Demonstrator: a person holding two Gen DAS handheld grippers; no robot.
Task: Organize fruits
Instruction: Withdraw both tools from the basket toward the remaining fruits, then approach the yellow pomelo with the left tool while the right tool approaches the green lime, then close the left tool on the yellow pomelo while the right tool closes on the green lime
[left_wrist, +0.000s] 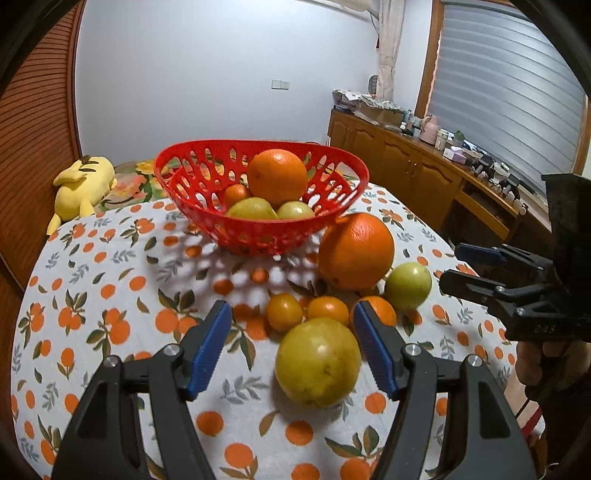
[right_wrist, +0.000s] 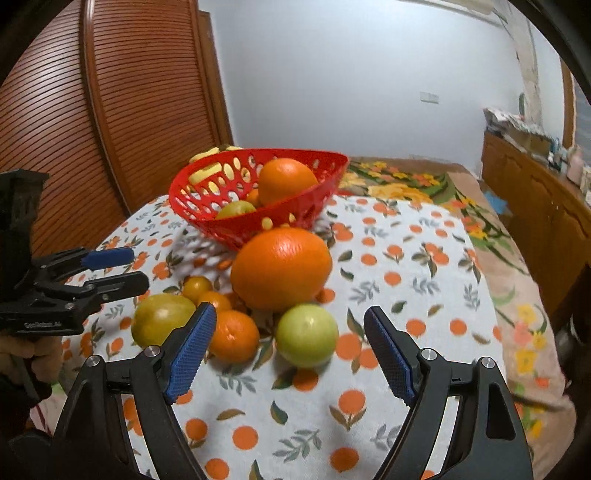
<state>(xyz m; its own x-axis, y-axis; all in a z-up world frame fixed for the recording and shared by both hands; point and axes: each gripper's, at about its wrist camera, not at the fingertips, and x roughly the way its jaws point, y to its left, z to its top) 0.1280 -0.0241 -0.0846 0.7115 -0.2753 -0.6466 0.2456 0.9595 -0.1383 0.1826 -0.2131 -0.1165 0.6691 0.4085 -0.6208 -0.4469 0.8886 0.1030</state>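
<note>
Both jaws gape empty over fruit bunched on the counter before the red basket (left_wrist: 258, 229); the left gripper (left_wrist: 291, 328) closing on the yellow-green fruit (left_wrist: 317, 362) could scatter the mandarins (left_wrist: 284, 312).

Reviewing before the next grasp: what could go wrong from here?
1. The yellow-green fruit sits off-centre, near the left gripper's right jaw; closing may nudge it away.
2. Loose fruit cluster tightly around the large orange; one bump could roll others.
3. The red basket already holds a high pile.
</note>
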